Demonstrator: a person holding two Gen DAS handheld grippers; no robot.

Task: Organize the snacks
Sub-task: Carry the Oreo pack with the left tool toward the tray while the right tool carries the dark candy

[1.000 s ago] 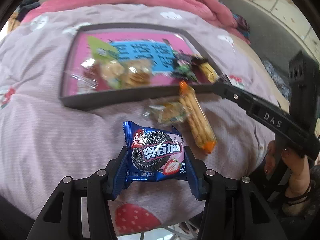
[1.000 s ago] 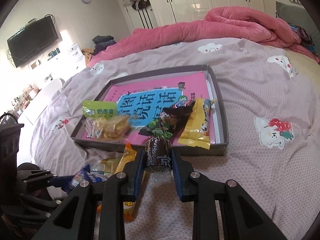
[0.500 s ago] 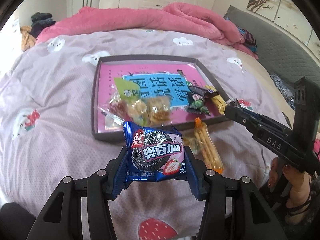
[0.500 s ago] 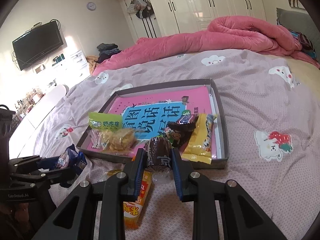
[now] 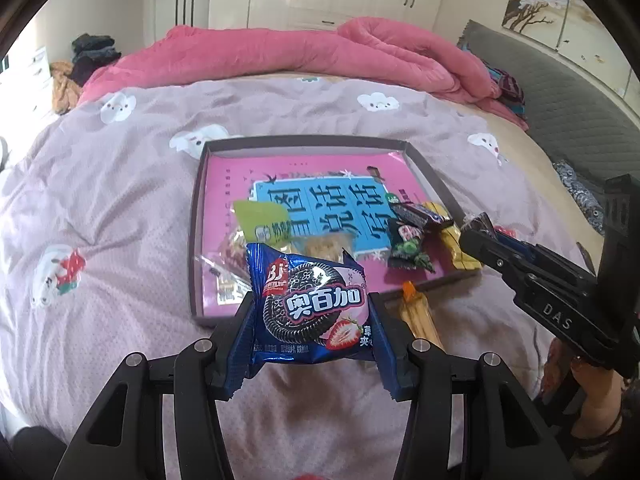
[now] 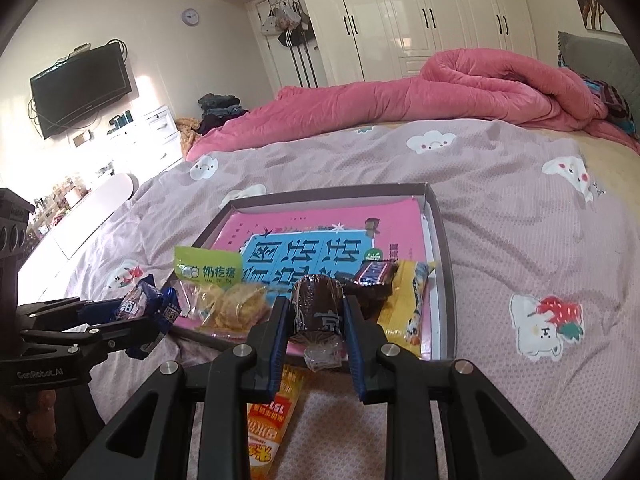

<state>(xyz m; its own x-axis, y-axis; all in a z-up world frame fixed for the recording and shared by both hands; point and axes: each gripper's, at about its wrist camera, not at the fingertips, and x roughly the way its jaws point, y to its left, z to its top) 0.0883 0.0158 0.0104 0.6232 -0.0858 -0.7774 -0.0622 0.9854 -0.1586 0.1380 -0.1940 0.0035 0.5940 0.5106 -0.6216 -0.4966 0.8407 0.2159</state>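
Observation:
My left gripper [image 5: 310, 320] is shut on a blue cookie packet [image 5: 308, 308] with a strawberry print, held in the air just before the near rim of the grey tray [image 5: 194, 240]. My right gripper [image 6: 316, 318] is shut on a dark brown wrapped snack [image 6: 316, 312], held over the tray's [image 6: 444, 280] near edge. In the tray lie a green-labelled bag of chips [image 6: 224, 292], a dark chocolate bar [image 5: 420, 218], a green-black packet [image 5: 408, 250] and a yellow packet [image 6: 408, 308]. An orange stick-snack packet [image 6: 272, 420] lies on the bedspread below the right gripper.
The tray rests on a lilac bedspread [image 5: 100, 280] with cartoon prints. A rolled pink quilt [image 6: 460, 92] lies across the far side, with a grey headboard [image 5: 580, 120] at the right. A person's hand [image 5: 580, 400] holds the right gripper's handle.
My left gripper has risen and tipped up with the cookie packet, so the tray sits lower and farther in its view. The right gripper has tipped up slightly with its brown snack.

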